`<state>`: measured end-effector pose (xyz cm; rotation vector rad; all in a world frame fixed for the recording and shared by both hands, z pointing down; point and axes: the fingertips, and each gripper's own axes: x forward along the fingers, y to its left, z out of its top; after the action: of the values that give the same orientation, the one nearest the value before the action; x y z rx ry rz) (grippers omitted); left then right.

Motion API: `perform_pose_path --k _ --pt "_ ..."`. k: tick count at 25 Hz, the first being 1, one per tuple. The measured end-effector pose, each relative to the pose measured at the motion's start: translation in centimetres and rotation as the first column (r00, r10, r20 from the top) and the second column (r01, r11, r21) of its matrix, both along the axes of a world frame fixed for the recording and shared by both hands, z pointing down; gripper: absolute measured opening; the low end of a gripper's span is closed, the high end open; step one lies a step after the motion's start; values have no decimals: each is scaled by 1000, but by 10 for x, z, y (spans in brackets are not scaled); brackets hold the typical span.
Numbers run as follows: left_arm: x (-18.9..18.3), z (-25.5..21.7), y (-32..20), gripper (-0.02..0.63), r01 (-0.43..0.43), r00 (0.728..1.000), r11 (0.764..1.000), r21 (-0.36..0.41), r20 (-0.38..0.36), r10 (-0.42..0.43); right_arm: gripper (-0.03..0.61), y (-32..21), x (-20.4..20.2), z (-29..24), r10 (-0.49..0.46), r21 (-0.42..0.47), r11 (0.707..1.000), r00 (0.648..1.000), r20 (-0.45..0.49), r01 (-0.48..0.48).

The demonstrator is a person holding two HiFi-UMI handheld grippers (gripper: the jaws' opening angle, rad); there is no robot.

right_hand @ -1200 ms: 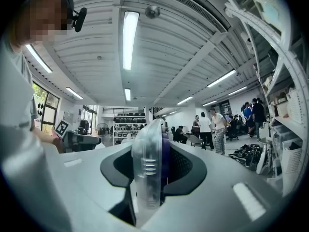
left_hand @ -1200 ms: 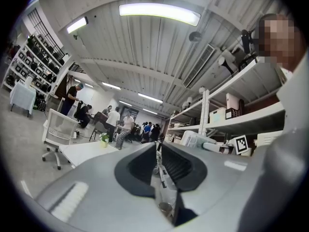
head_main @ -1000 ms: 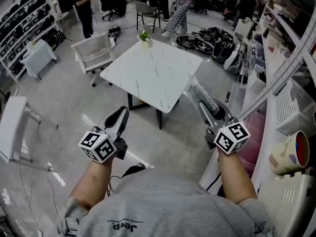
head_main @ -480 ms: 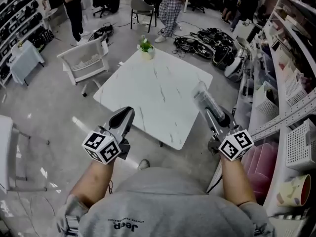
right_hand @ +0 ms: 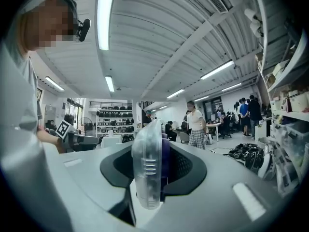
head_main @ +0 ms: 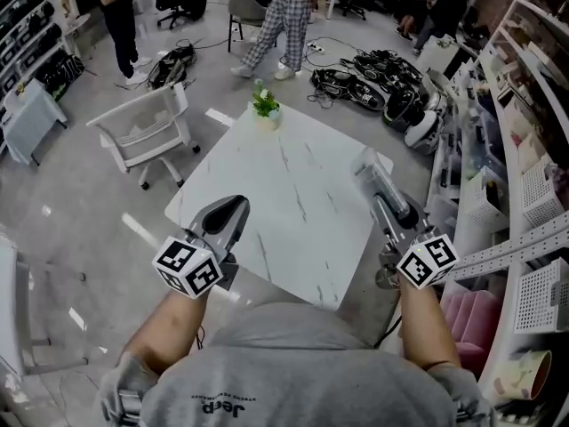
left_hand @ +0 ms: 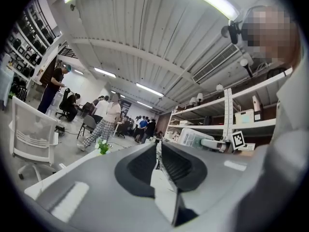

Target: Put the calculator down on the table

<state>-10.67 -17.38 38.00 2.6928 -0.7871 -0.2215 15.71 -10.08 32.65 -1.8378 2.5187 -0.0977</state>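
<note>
Within right gripper (right_hand: 157,146) — calculator (right_hand: 146,170), edge-on

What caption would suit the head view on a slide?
Standing at a white table, the person holds a clear-cased calculator in the right gripper; the left gripper is shut, empty.

The calculator (right_hand: 146,168) held in the right gripper's (head_main: 397,213) matt grey plastic jaws has a clear, glossy, ribbed plastic shell; the table (head_main: 293,198) ahead looks smooth white marble.
</note>
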Motion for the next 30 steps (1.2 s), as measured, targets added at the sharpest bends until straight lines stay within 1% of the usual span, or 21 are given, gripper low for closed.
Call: perform_pose_path --k 4,7,10,13,16,19,21,23,26,30 --pt "7 9 -29 95 10 1000 1000 -16 7 -10 123 -32 10 9 -6 -19 1000 1000 2 6" --pt "19 18 -46 95 21 1000 999 -24 14 -21 123 -54 20 19 -28 -28 999 1000 3 28" --pt "35 28 -65 95 51 998 998 -33 28 -50 123 -82 35 29 -61 -40 997 998 9 62" --pt "56 34 -88 95 113 993 993 -30 47 -111 123 -118 61 39 -129 -41 991 992 18 129" --pt "81 36 -113 95 201 977 979 -18 70 -199 123 -160 87 48 -212 -29 977 977 30 213" --pt "99 44 -123 95 283 958 958 -50 65 -279 123 -192 105 62 -295 -38 955 955 15 295" --pt "102 50 -128 95 312 949 947 -75 81 -306 123 -211 111 71 -314 -41 948 949 7 314" --pt "100 56 -136 95 327 942 942 -75 113 -317 123 -230 114 80 -311 -41 950 950 -12 310" --pt "92 68 -157 95 327 939 943 -64 135 -316 123 -259 109 94 -292 -57 956 954 -67 288" --pt "90 91 -197 95 294 947 954 -59 154 -282 123 -301 95 129 -258 -105 965 946 -197 242"
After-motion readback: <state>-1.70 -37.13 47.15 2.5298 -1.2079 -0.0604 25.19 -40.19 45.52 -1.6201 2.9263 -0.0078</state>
